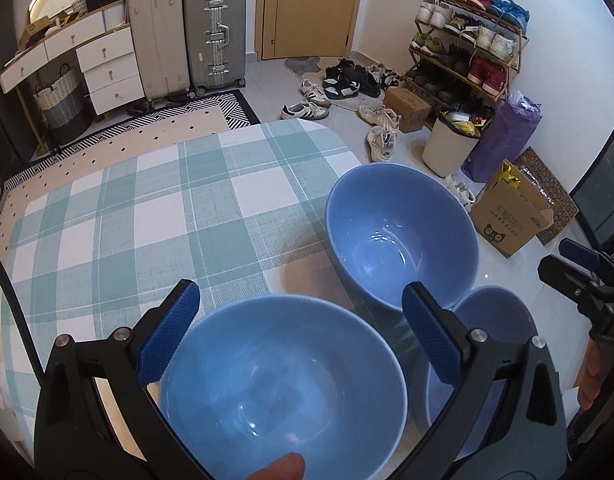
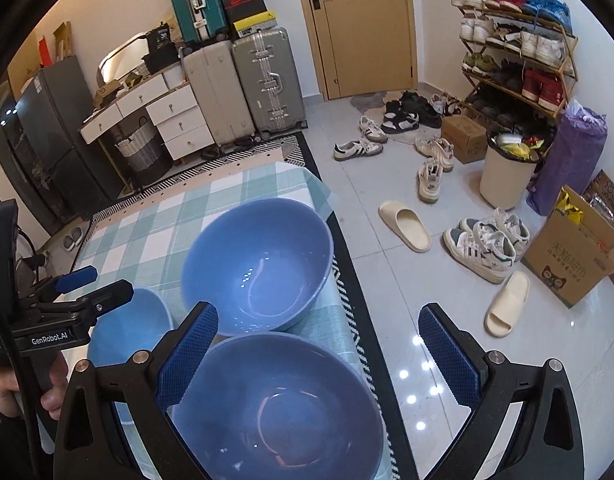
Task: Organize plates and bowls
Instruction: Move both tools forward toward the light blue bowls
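Three blue bowls grouped at worktop [image 1: 119, 208] edge, apparently for nesting; left gripper [image 1: 303, 336] jaws wide open over near-left bowl [image 1: 283, 384], holding nothing; right gripper [image 2: 319, 356] likewise over near-right bowl [image 2: 279, 408]; far bowl [image 2: 259, 264] untouched.

Black jaws, textured blue pads [image 1: 169, 336], silver screws [image 1: 478, 336]

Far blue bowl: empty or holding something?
Empty. The far blue bowl sits upright on the checked tablecloth; both views show only bare glazed interior with light reflections.
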